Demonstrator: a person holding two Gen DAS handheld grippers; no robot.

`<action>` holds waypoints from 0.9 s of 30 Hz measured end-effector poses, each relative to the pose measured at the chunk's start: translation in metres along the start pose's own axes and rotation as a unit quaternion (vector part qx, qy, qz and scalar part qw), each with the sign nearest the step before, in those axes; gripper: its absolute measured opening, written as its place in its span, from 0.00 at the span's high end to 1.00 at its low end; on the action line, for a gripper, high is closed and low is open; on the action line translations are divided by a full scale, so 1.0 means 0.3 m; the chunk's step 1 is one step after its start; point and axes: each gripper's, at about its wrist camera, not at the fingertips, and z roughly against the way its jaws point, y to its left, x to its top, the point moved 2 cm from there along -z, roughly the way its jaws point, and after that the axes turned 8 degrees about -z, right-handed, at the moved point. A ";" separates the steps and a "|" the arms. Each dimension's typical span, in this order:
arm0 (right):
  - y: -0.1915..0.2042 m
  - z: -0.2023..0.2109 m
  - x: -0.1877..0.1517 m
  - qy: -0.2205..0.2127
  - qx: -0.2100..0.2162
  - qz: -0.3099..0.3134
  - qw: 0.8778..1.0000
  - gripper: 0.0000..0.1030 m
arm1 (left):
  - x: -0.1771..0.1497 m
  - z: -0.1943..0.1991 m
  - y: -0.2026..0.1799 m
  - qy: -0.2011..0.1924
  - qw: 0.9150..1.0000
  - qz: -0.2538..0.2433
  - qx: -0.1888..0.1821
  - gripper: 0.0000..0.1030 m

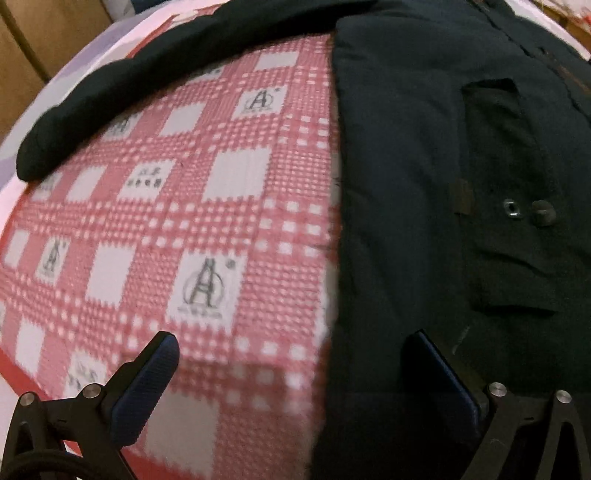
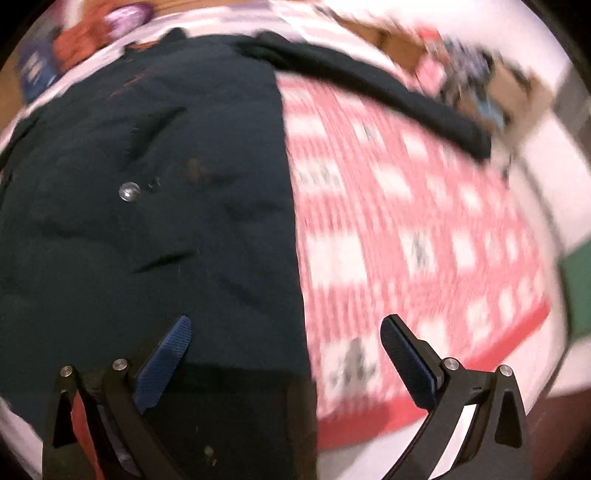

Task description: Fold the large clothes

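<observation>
A dark navy jacket lies spread flat on a red-and-white checked cloth. Its left sleeve stretches out across the cloth toward the far left. A pocket flap with a metal snap shows on the jacket's front. My left gripper hovers open above the jacket's side edge, one finger over the cloth, the other over the jacket. In the blurred right wrist view the jacket fills the left half and its other sleeve runs out to the right. My right gripper is open over the jacket's right edge, holding nothing.
The checked cloth covers a bed with a pale sheet beyond it. A wooden cabinet stands far left. Cluttered items and a cardboard box sit past the bed's far right. Colourful bundles lie at the far left.
</observation>
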 end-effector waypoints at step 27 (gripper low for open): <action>-0.007 0.014 0.040 -0.053 -0.043 0.045 0.997 0.04 | 0.051 0.106 -0.058 -0.062 0.998 -0.001 0.017 0.01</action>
